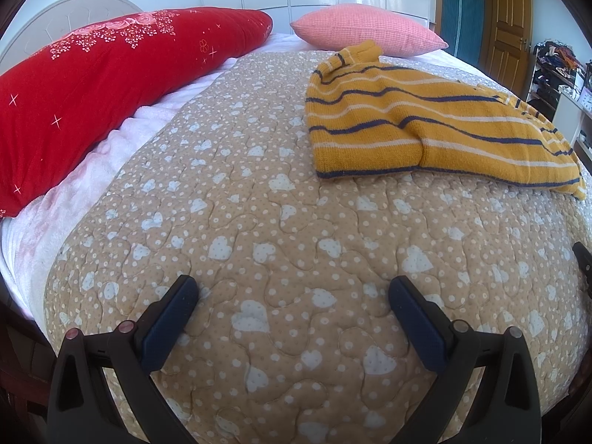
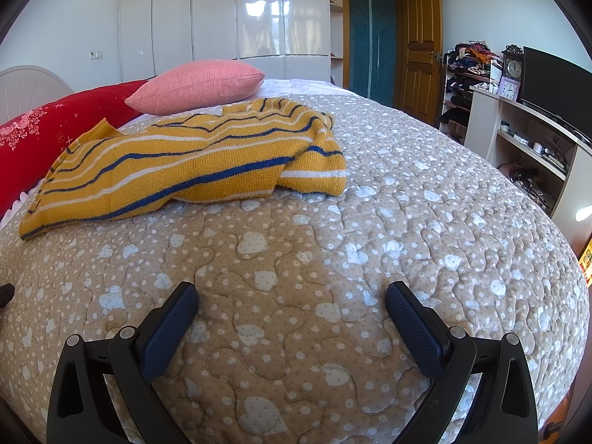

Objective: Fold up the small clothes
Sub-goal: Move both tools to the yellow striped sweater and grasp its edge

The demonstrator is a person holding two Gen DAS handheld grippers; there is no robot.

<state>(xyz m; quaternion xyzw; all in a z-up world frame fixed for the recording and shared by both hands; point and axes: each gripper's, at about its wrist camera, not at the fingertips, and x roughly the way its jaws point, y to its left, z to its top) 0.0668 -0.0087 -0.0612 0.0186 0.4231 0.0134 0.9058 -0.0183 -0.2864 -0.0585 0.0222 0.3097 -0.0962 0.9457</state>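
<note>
A small yellow knit sweater with blue and white stripes lies rumpled on the tan heart-print quilt, at the far right of the left wrist view. In the right wrist view the sweater lies far left, one sleeve folded over at its right end. My left gripper is open and empty, low over the quilt, well short of the sweater. My right gripper is open and empty, also over bare quilt in front of the sweater.
A red flowered pillow and a pink pillow lie at the head of the bed. A white shelf unit with a TV stands to the right of the bed. A wooden door is behind.
</note>
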